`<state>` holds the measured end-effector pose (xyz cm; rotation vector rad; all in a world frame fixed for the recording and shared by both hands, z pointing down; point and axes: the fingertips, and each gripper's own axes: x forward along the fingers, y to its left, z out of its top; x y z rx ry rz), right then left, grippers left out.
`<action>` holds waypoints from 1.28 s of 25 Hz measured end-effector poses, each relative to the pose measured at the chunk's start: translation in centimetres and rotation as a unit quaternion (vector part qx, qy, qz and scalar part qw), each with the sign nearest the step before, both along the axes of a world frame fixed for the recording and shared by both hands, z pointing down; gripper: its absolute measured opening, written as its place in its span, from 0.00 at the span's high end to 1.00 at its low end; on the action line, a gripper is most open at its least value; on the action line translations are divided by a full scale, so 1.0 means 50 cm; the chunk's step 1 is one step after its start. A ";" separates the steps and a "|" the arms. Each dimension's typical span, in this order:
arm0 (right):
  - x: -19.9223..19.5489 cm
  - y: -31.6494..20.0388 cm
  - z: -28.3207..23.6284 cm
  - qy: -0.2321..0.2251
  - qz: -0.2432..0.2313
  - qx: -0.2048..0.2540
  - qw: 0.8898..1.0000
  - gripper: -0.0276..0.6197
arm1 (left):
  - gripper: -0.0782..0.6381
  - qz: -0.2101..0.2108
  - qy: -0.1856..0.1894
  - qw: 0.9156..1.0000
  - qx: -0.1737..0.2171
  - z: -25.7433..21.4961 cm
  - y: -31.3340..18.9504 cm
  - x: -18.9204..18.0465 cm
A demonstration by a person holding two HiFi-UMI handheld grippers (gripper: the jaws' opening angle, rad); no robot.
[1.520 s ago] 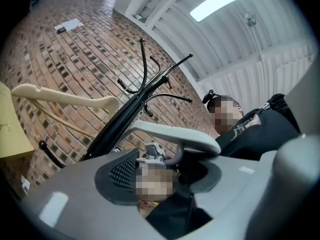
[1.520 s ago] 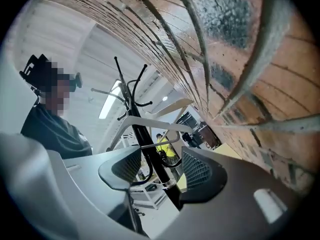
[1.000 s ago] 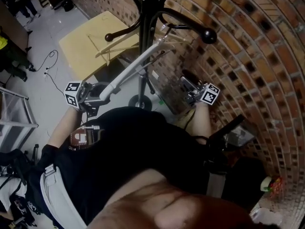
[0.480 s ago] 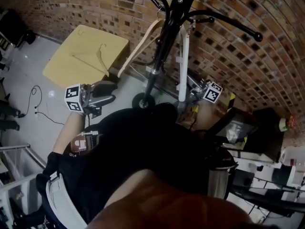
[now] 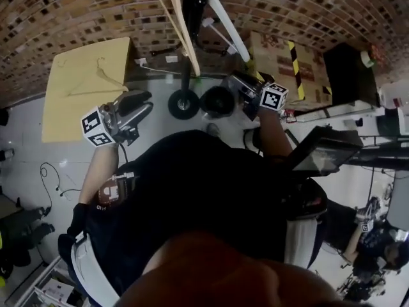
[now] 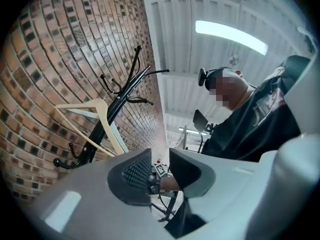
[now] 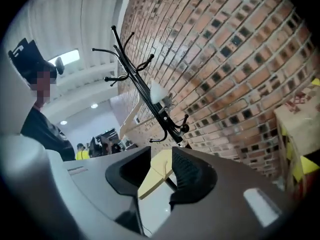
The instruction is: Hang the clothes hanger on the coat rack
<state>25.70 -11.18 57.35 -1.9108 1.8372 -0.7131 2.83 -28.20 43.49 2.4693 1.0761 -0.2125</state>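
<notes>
Head view: both my claws are up in front of me, either side of the coat rack (image 5: 190, 5). My left gripper (image 5: 142, 105) sits left of the rack's round base, just off the edge of the yellow table (image 5: 64, 114). My right gripper (image 5: 235, 83) is right of the base, marker cube facing up. The white hanger (image 5: 227, 25) hangs on the rack, right of the black pole. A wooden hanger (image 5: 177, 19) hangs on the left side, w/ the pole btwn the two. A 3rd hanger (image 5: 96, 82) lies flat on the table. Brick wall (image 5: 77, 11) runs behind it all.

Left gripper view: jaws part-way apart, have just been closing, nothing btwn them. Only my other arm shows far off thru the gap. Rack stands up-left against the wall, both hangers on it, well apart from my jaws.

Right gripper view: same here. Jaws half apart, have just been closing, no grip on anything. The yellow table shows thru the gap at a distance, rack beyond the tips.
</notes>
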 end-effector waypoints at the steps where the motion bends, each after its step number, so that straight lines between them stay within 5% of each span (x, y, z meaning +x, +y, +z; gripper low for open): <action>1: -0.019 0.011 0.001 0.000 0.005 -0.003 1.000 0.76 | 0.74 0.001 -0.004 1.000 -0.006 0.007 0.008 0.013; 6: -0.092 0.025 -0.020 0.022 0.001 0.001 1.000 0.93 | 0.80 -0.034 -0.032 0.999 0.000 0.050 0.047 0.062; 16: -0.145 0.047 -0.108 0.101 -0.026 0.004 0.995 0.94 | 0.81 -0.053 -0.064 0.996 0.009 0.051 0.106 0.095; 32: -0.175 0.038 -0.143 0.126 -0.025 0.018 0.992 0.94 | 0.82 -0.063 -0.067 0.996 0.023 0.030 0.089 0.061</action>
